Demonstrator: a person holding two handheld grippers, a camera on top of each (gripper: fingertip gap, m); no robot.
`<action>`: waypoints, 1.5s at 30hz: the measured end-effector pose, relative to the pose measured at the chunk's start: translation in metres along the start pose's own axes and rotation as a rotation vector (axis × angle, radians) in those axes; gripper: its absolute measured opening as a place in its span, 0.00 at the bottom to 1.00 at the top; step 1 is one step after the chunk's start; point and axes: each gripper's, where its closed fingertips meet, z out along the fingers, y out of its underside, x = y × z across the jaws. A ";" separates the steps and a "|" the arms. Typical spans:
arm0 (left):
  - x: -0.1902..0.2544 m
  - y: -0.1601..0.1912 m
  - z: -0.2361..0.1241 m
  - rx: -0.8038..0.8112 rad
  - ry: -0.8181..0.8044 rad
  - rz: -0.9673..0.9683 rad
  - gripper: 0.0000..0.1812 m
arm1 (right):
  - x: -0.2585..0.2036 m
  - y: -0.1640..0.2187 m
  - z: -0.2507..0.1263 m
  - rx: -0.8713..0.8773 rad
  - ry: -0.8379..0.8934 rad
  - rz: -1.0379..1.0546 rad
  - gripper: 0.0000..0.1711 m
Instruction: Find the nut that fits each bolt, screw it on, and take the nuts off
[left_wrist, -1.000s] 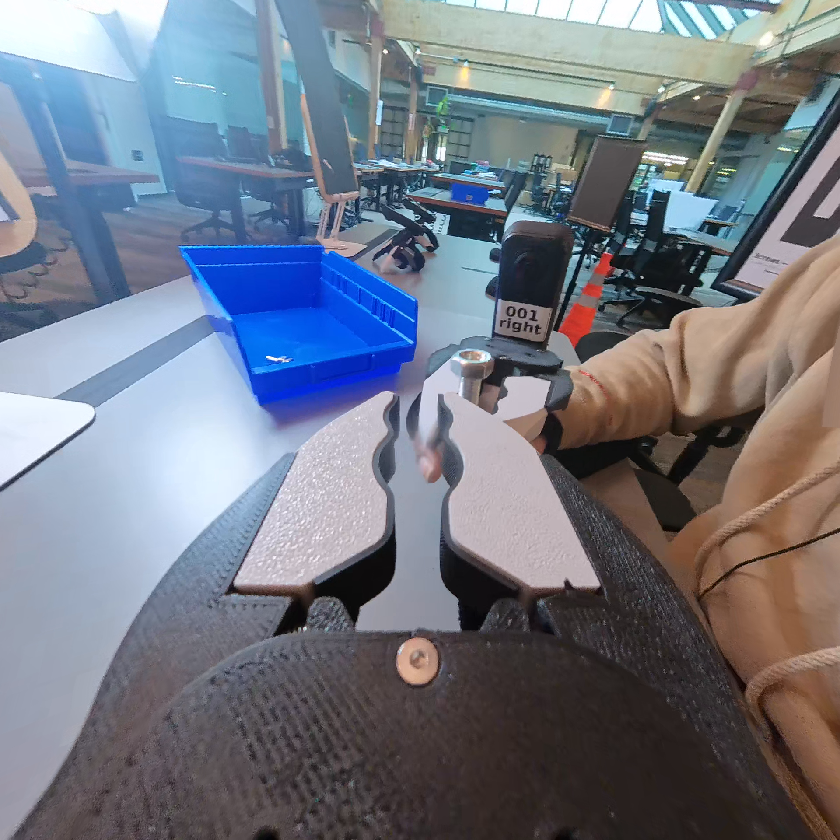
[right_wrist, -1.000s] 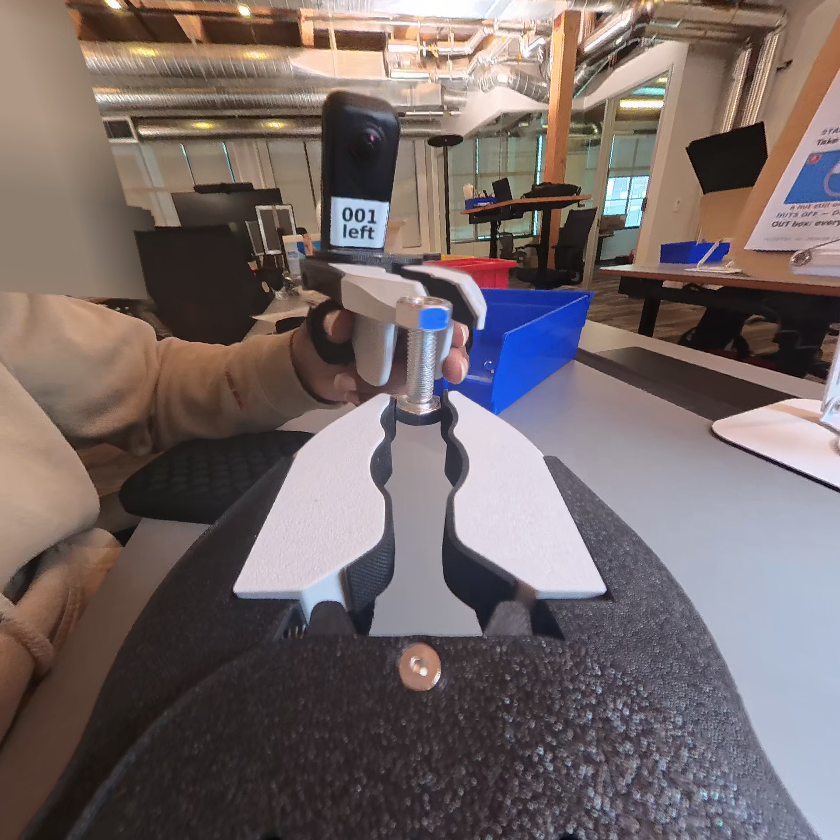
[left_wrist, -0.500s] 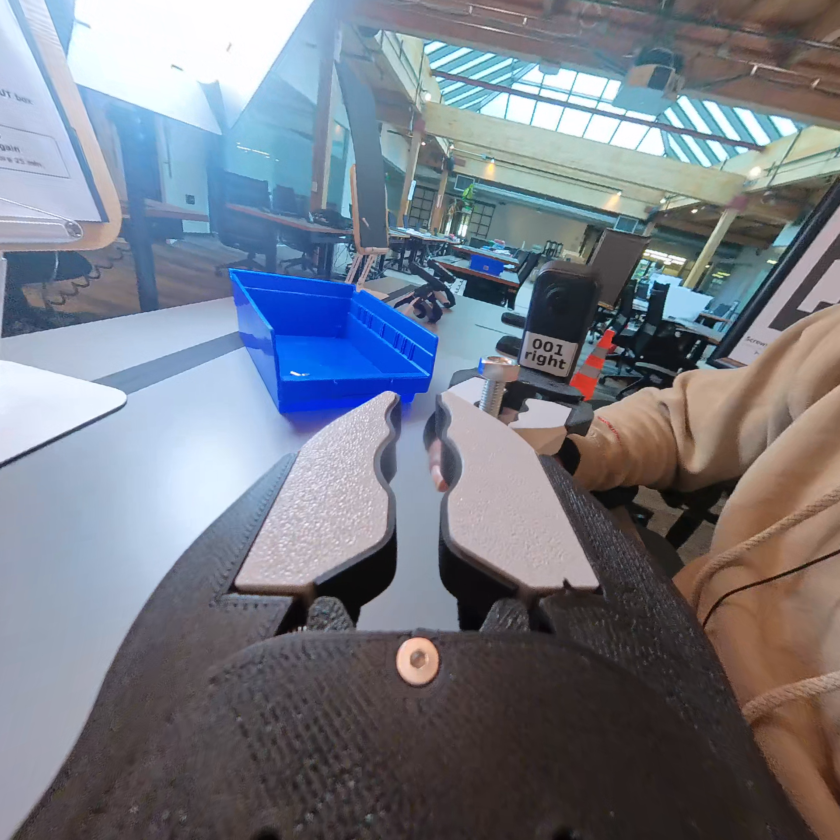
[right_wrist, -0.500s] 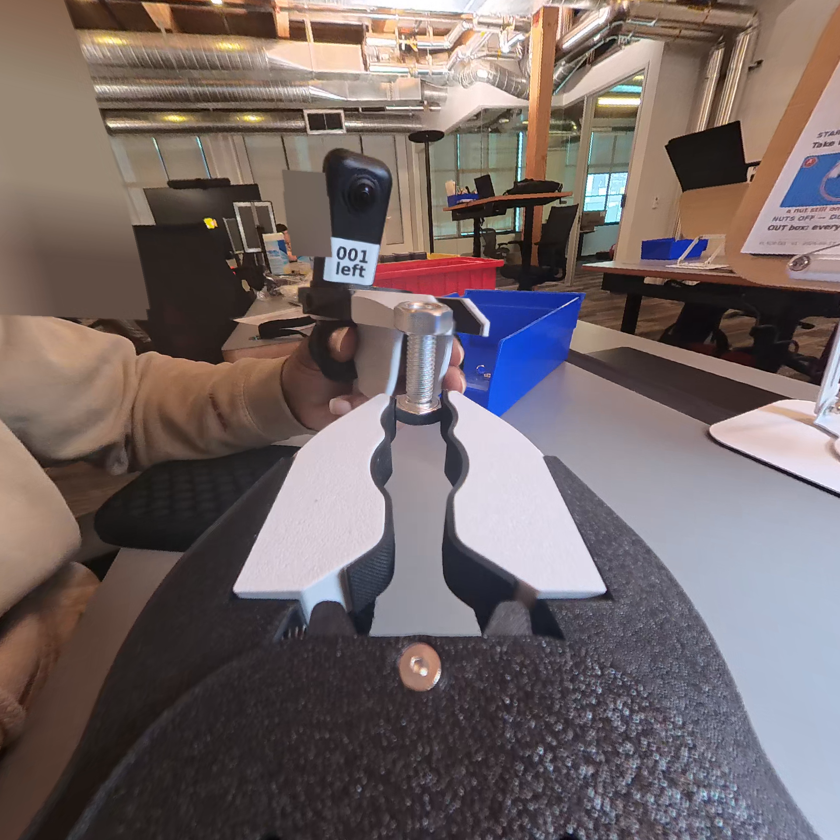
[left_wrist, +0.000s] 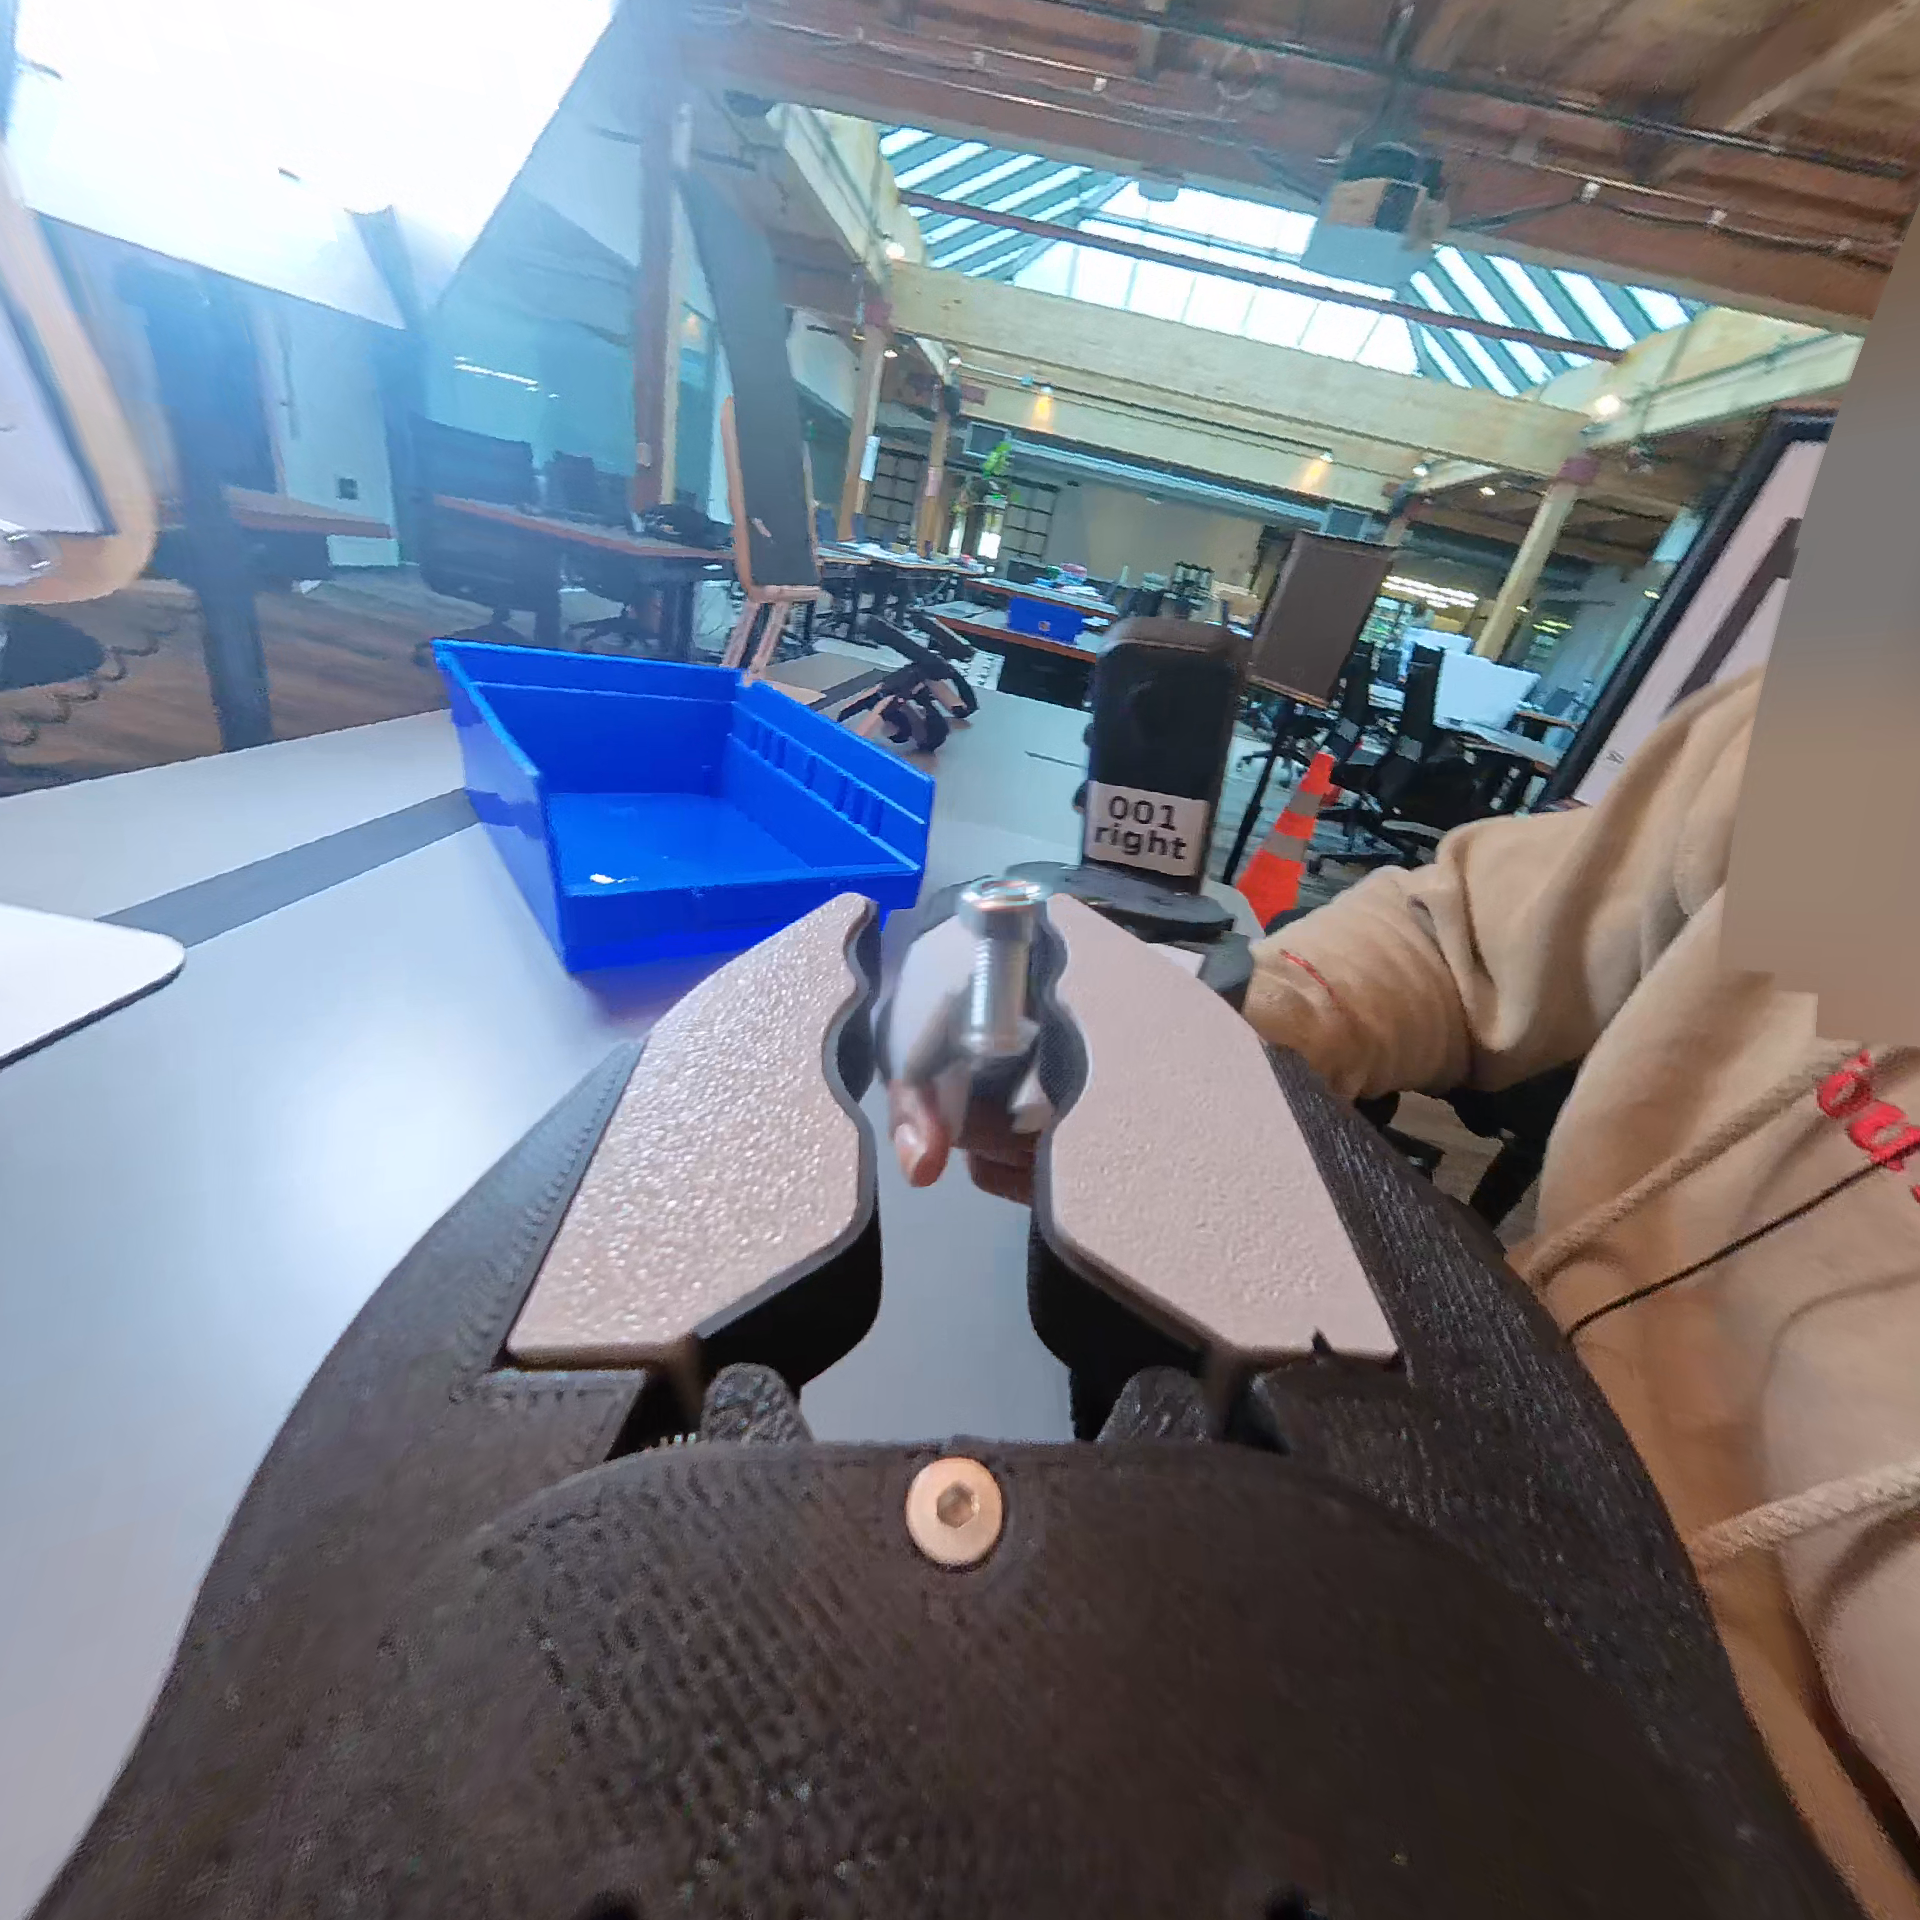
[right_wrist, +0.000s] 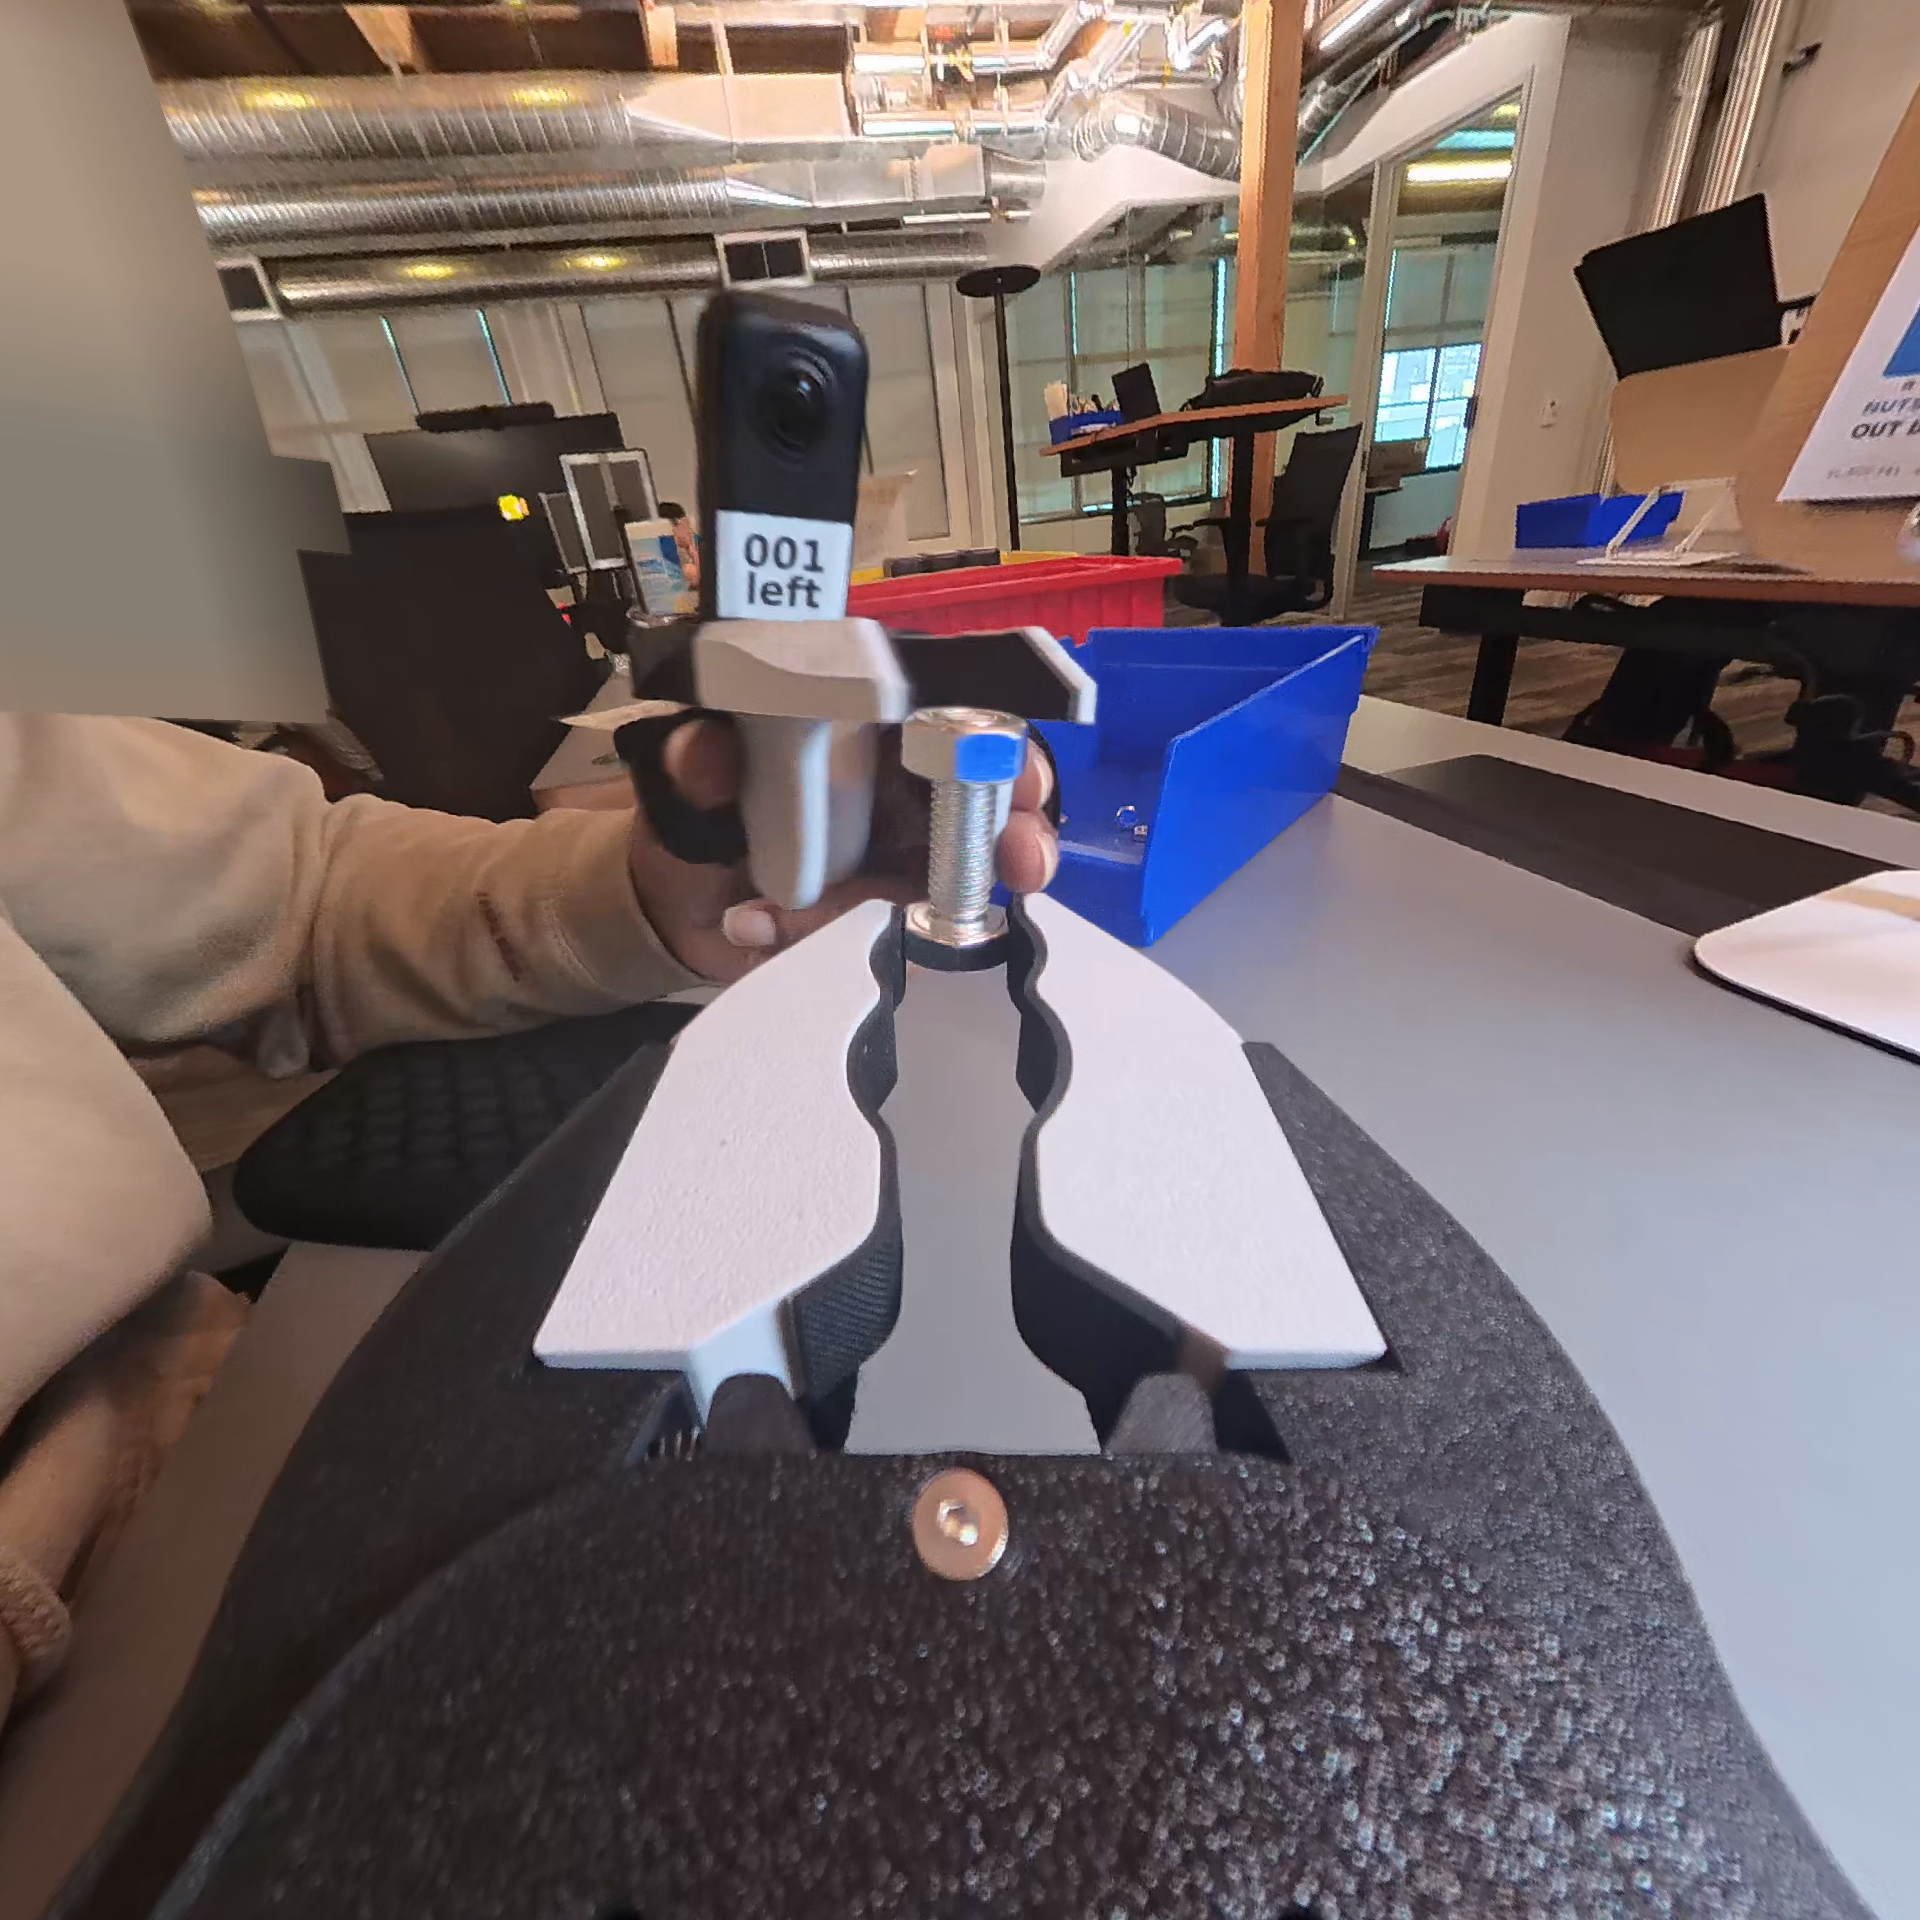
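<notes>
Meanwhile, beyond a blue bin (left_wrist: 675, 821) on the grey table (left_wrist: 260, 1091), the released left gripper (left_wrist: 961, 971) hovers with its fingers either side of an upright bolt (right_wrist: 964, 821), which the right gripper (right_wrist: 958, 940) clenches at its lower end. Closing off-centre could tip or knock the bolt loose.

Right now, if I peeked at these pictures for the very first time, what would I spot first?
Probably the shiny silver bolt, standing upright with its head on top, its lower end pinched in the tips of the right tool. Right behind it a hand holds the left tool, with a black camera on top. Then the bright blue bin sitting on the grey table.
</notes>
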 end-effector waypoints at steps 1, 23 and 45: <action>0.006 0.001 0.003 -0.006 0.021 0.012 0.17 | 0.000 0.002 0.001 -0.008 0.000 0.001 0.11; 0.012 0.012 0.008 -0.076 0.023 0.029 0.10 | -0.003 0.002 0.000 -0.014 -0.020 -0.018 0.11; 0.010 0.011 0.007 -0.054 0.045 0.016 0.16 | -0.008 -0.002 -0.003 0.004 -0.044 -0.035 0.11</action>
